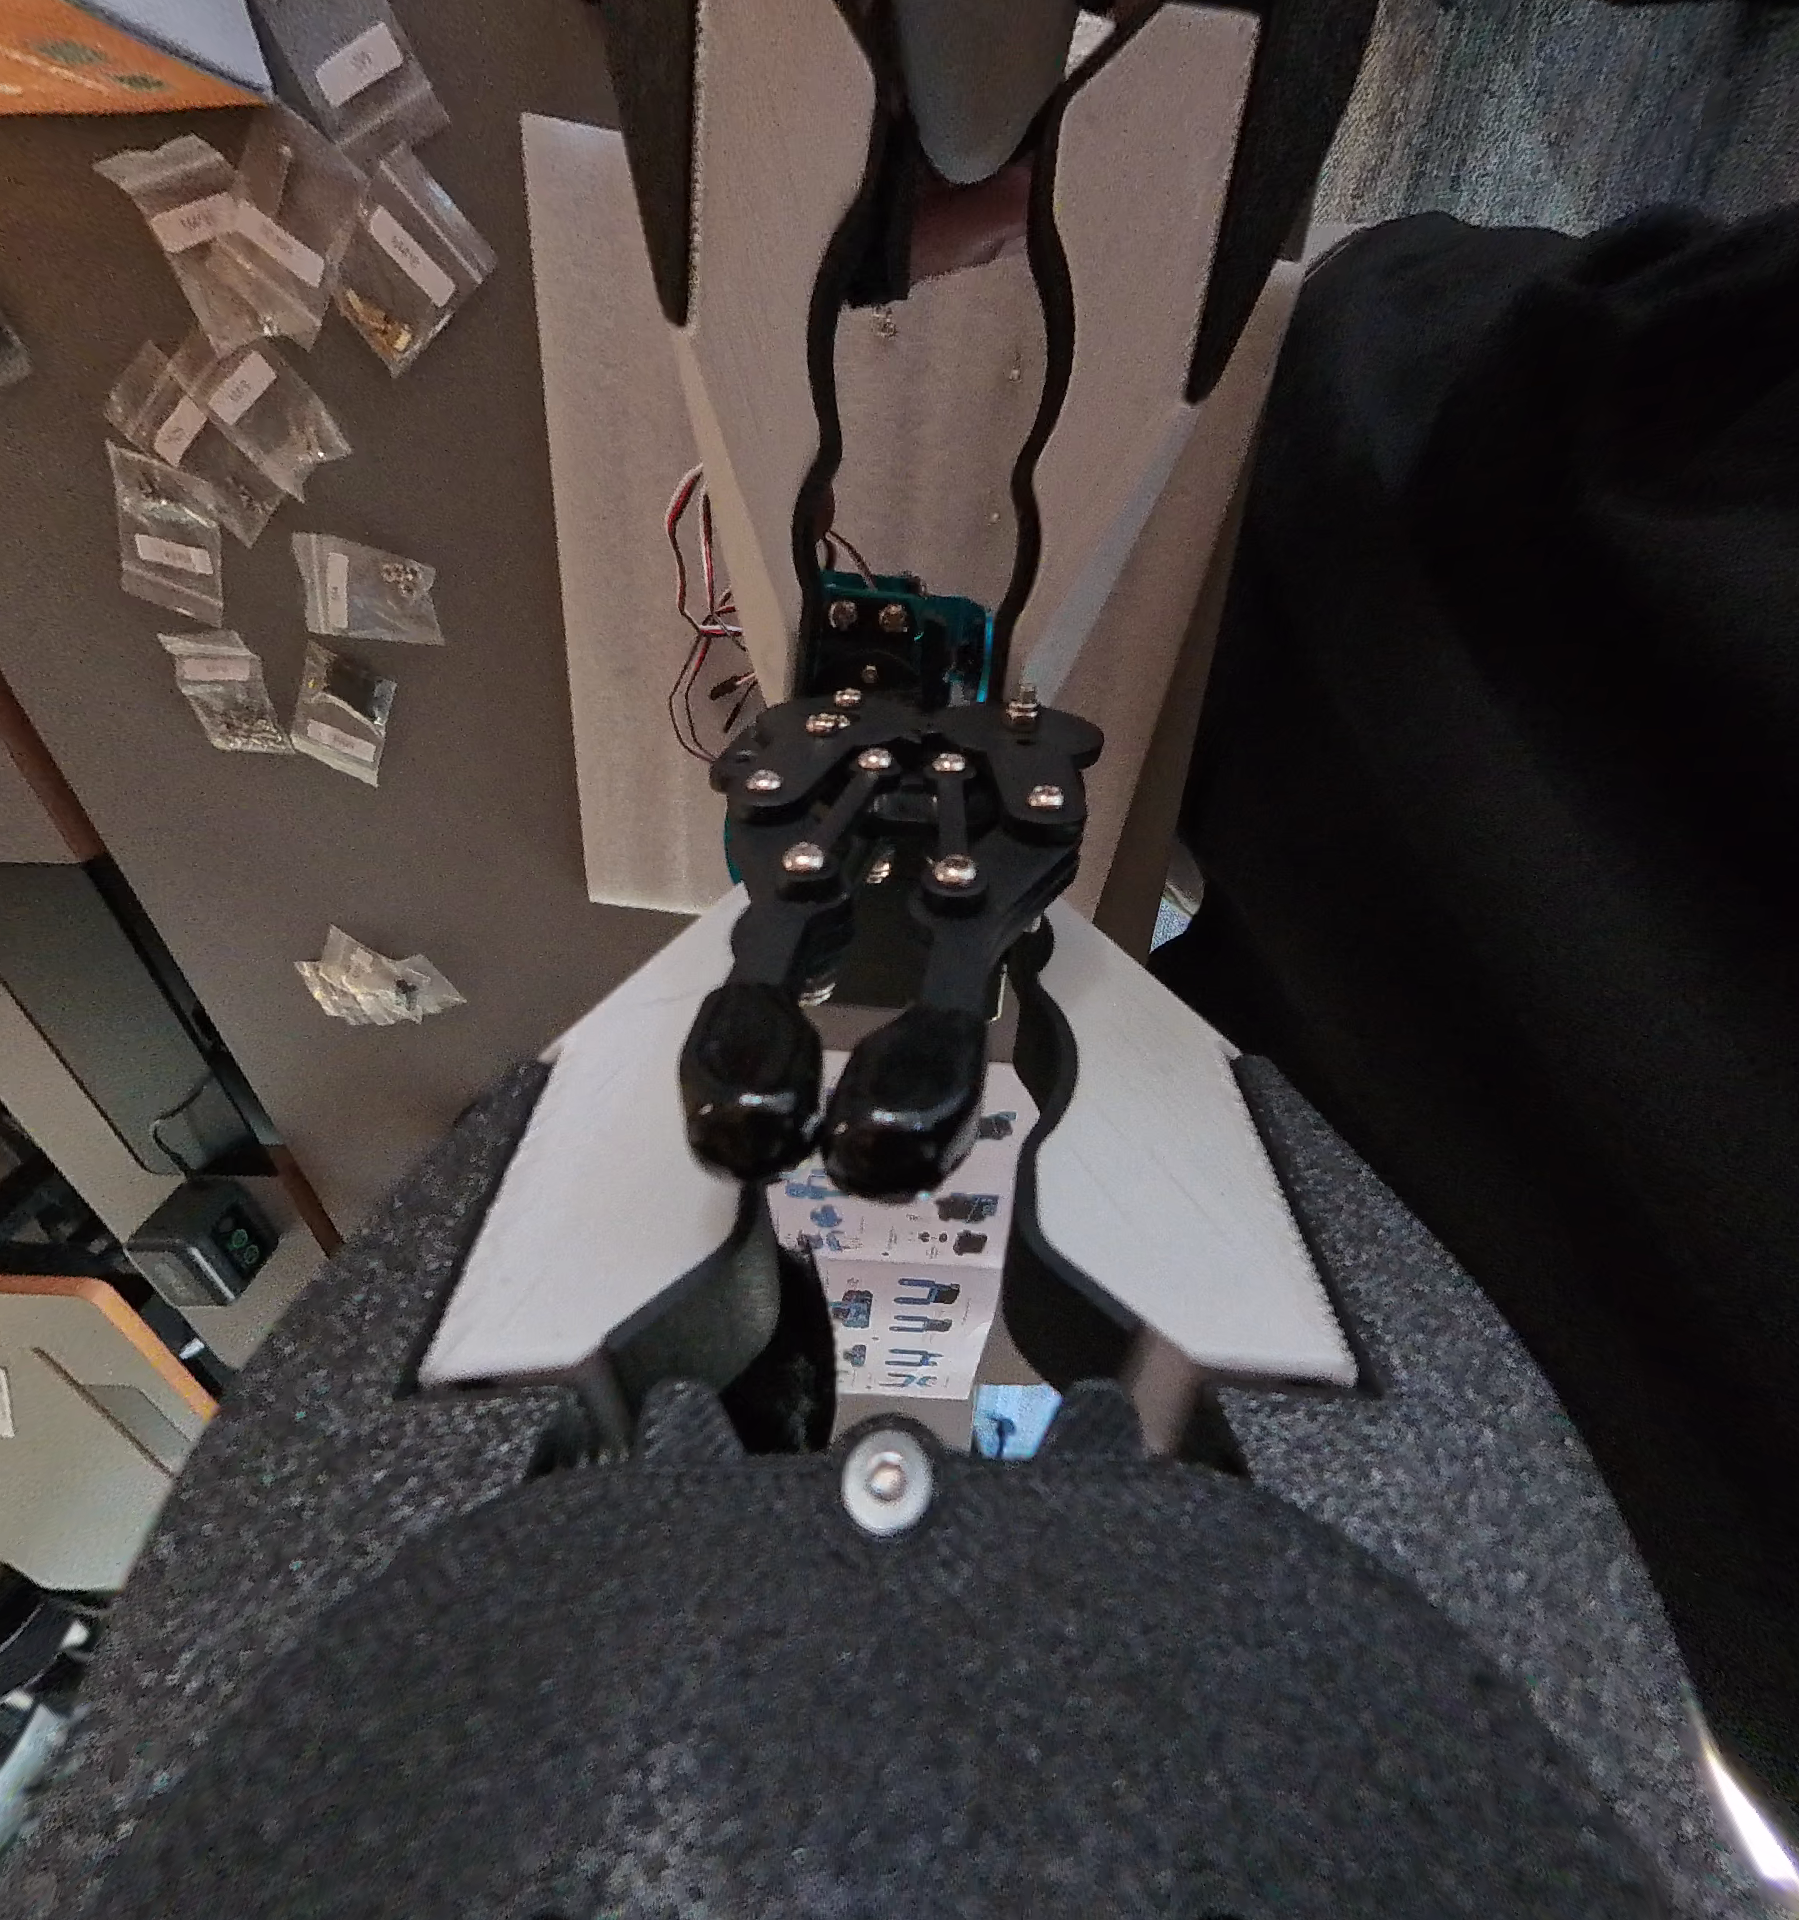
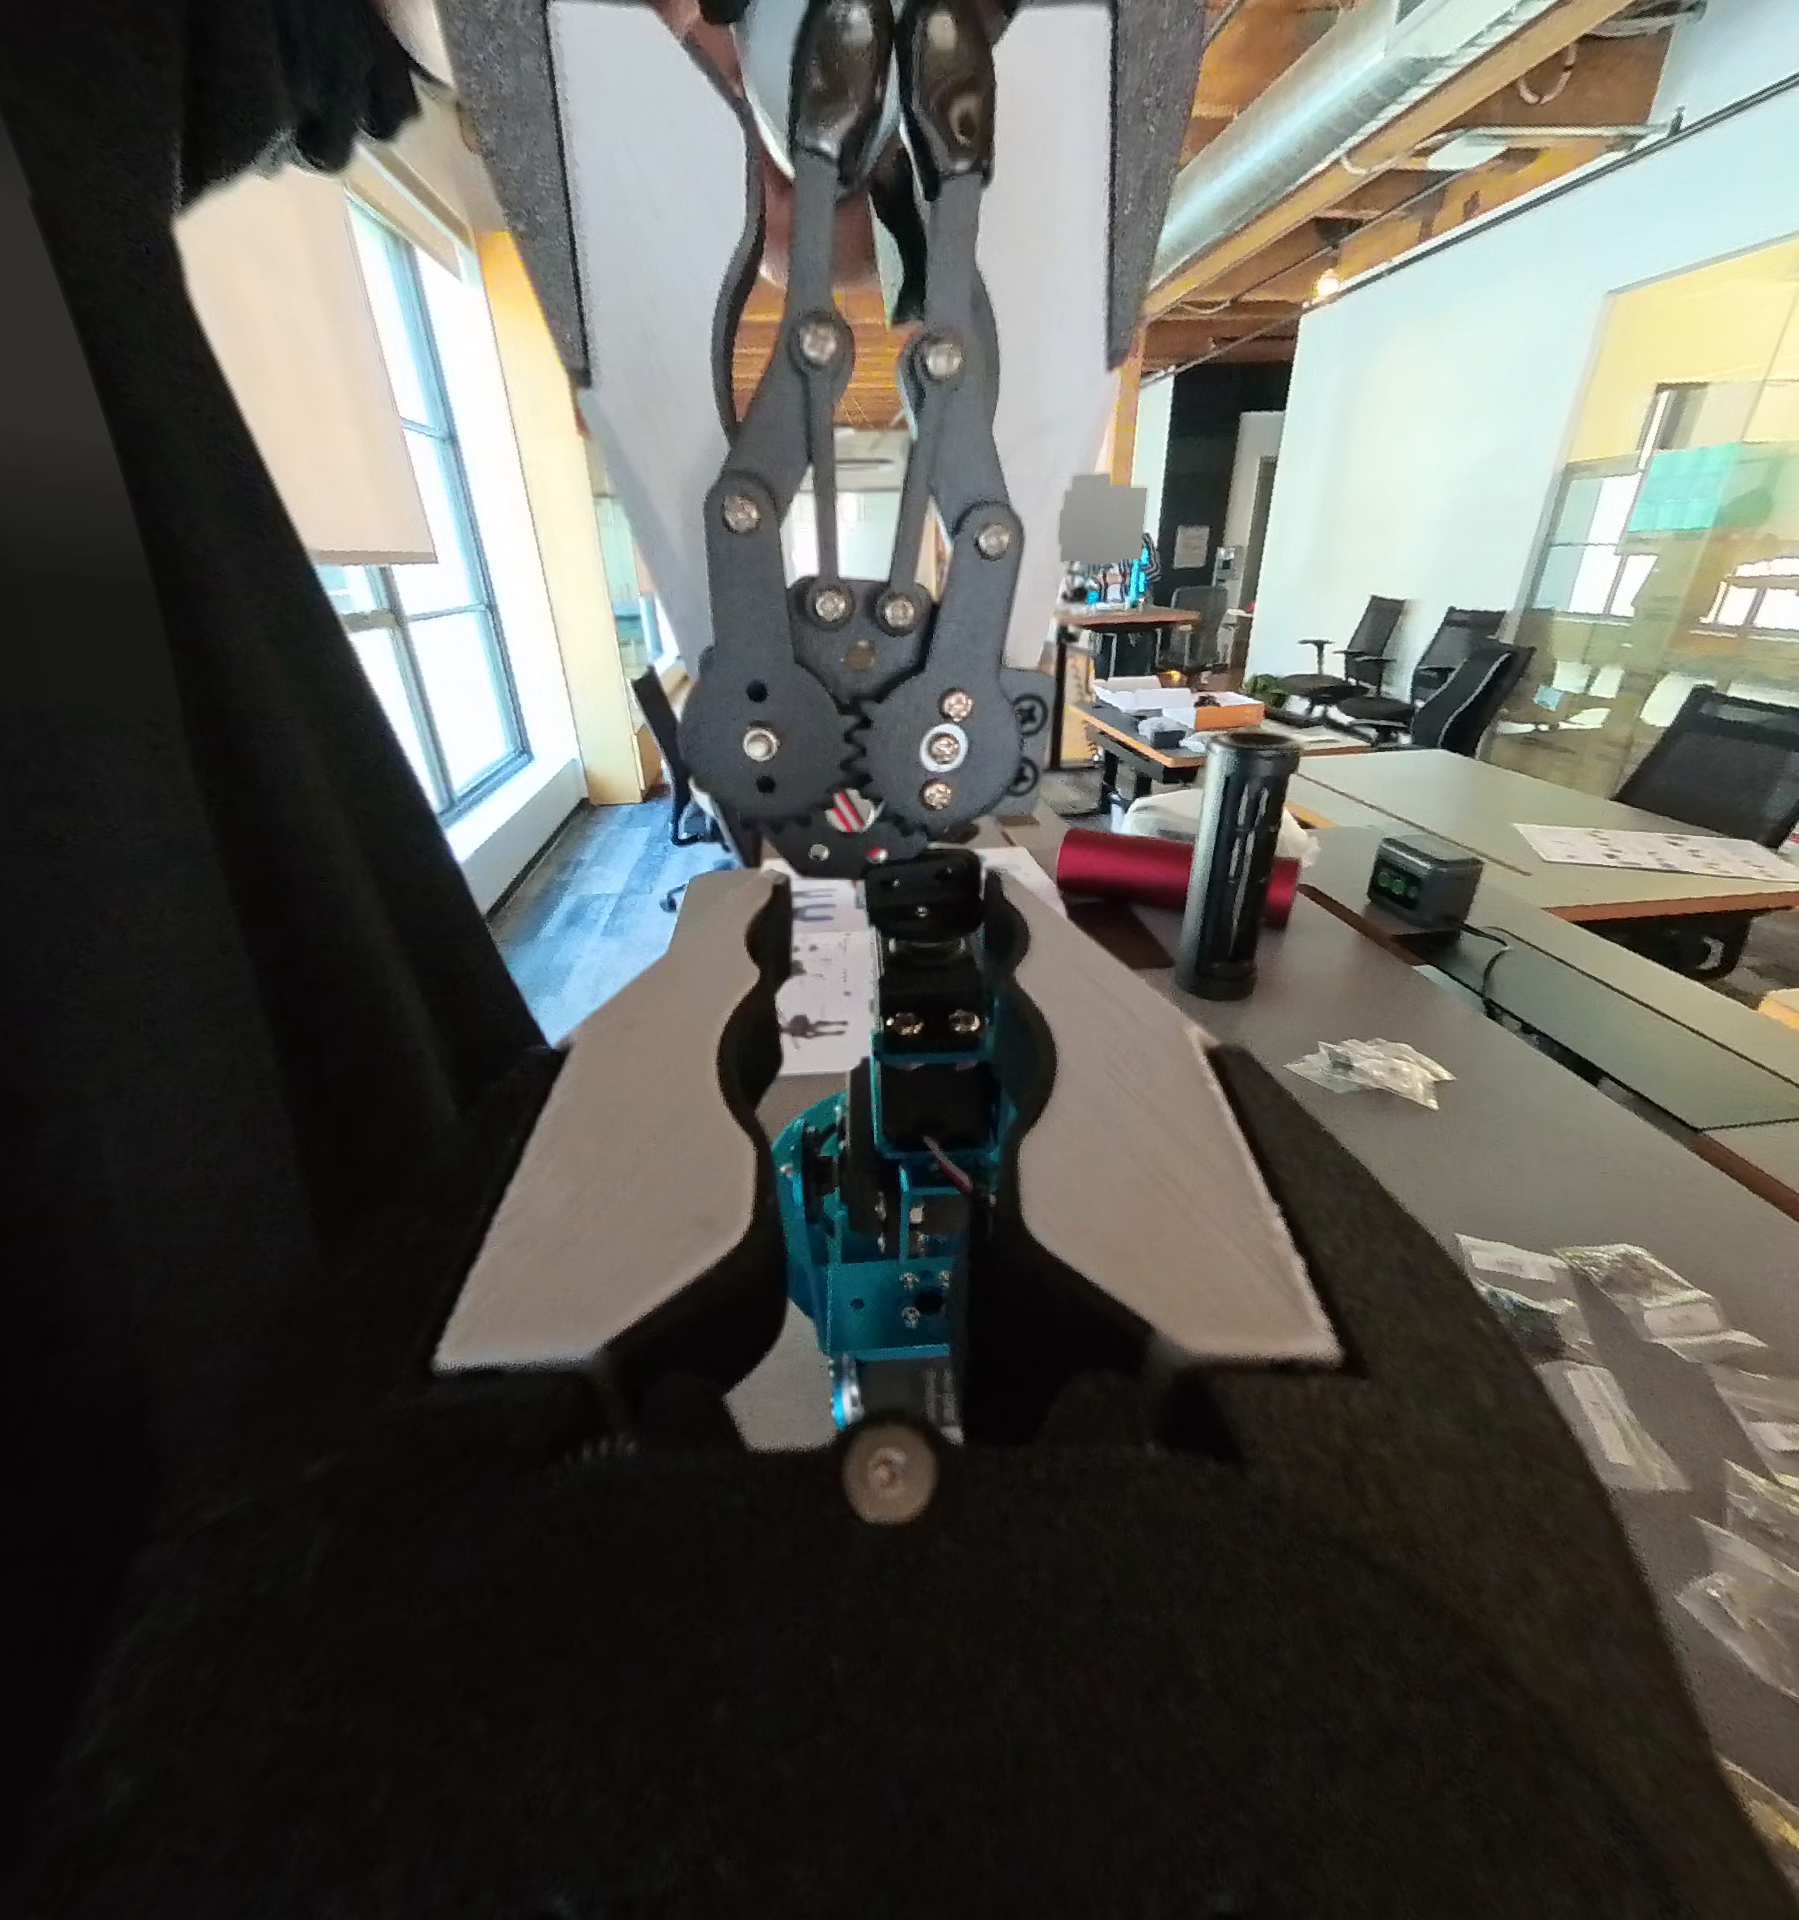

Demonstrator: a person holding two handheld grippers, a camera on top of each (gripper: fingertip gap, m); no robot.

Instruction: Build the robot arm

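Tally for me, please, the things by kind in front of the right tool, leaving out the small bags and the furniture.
Cylinders: 2 (red cylinder, black cylinder)
Grey box with green sockets: 1
Small robot claw: 1
Total: 4

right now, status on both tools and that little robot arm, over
Right tool shut on small teal metal robot arm, at its body. Left tool flanks its black claw tips, grip unclear. Clear bags of hardware on grey table alongside.
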